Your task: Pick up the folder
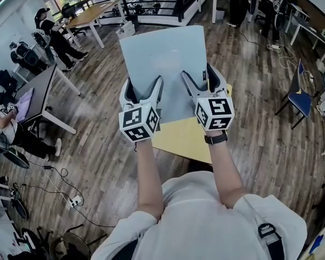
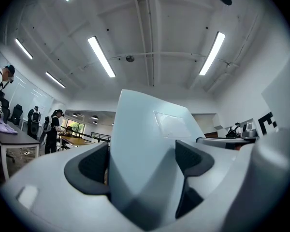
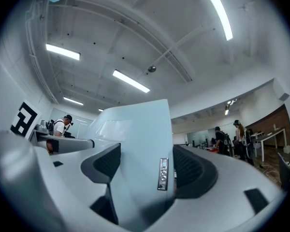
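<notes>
The left gripper [image 1: 143, 88] is clenched on the near edge of the pale folder [image 1: 162, 58], which rises from between its jaws. Just beside it, the right gripper [image 1: 203, 81] grasps the same edge. A yellow table [image 1: 181, 140] shows beneath both claws.

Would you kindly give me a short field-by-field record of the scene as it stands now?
Held object: pale blue-grey folder
Left side: left gripper shut on the folder's lower edge
Right side: right gripper shut on the same edge, further right
Folder pose: raised in both grippers, broad face toward the head view
Detail: small metal clasp on the folder beside the right jaws
Beneath: yellow table, wood floor
Task status: folder appears picked up
</notes>
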